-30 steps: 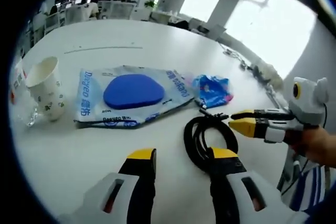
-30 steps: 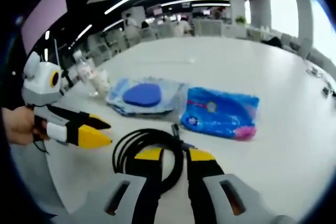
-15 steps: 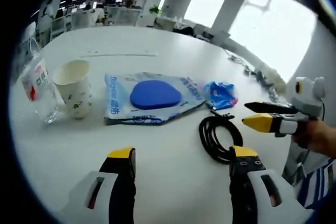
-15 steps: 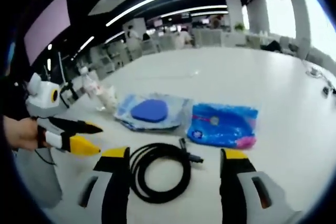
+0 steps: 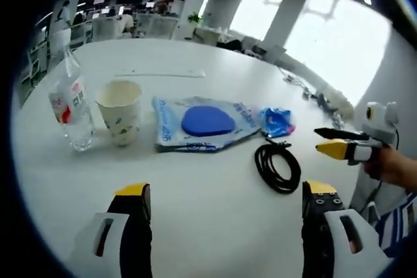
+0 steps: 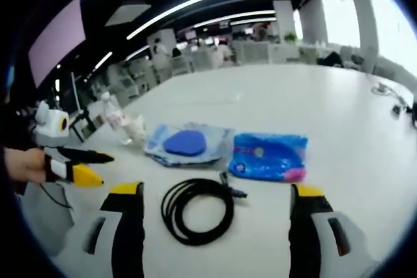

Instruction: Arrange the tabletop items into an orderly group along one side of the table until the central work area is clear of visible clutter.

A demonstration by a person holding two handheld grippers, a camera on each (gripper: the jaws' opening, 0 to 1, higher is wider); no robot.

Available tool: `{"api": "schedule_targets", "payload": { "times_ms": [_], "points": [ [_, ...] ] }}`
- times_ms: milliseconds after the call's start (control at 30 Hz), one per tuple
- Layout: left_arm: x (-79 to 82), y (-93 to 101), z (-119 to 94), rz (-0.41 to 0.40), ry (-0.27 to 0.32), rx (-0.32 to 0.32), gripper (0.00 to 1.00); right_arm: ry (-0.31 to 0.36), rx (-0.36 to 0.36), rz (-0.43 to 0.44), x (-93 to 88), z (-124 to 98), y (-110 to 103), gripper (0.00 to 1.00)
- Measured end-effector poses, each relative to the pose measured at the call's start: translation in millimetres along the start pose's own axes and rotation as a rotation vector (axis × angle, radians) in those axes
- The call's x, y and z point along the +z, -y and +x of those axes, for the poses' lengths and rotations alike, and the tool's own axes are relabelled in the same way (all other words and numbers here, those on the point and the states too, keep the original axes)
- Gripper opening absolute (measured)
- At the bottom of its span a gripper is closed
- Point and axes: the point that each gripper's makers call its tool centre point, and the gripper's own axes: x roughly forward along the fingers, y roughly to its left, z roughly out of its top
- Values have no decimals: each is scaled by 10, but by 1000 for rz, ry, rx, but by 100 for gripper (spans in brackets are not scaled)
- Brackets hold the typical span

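- You have the coiled black cable [image 5: 278,168] lying flat on the white table [image 5: 215,219], just beside the clear bag with the blue pad [image 5: 207,122] and the small blue packet [image 5: 276,121]; nothing grips it.
- Further along the same line stand the paper cup [image 5: 121,111] and the water bottle [image 5: 71,103], upright and close together, the cup just beside the bag.
- In my judgement the row is mostly formed: bottle, cup, bag, packet and cable run in one band, with bare table in front of your jaws.
- What looks left is tightening: the cable sits a little forward of the row, and I cannot tell whether the band lies along a table edge.
- Your left gripper [image 5: 225,203] is spread wide and empty.
- Your right gripper [image 6: 216,203] is likewise wide open, holding nothing, with the cable between and ahead of its jaws.
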Motion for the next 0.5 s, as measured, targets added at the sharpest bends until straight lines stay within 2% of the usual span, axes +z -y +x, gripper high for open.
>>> {"api": "schedule_targets", "payload": {
  "times_ms": [67,233,500],
  "points": [
    [-29,-53,-65,-16,-7,-5,100,4,0,4,-1,-18,-4,100],
    [-52,-213,-281,-29,-7,8,99,2,-8,-16,-24,-103,6,100],
    [41,-408,-638,-26,55,9,98,9,-17,20,-46,-237,-28,100]
  ]
}}
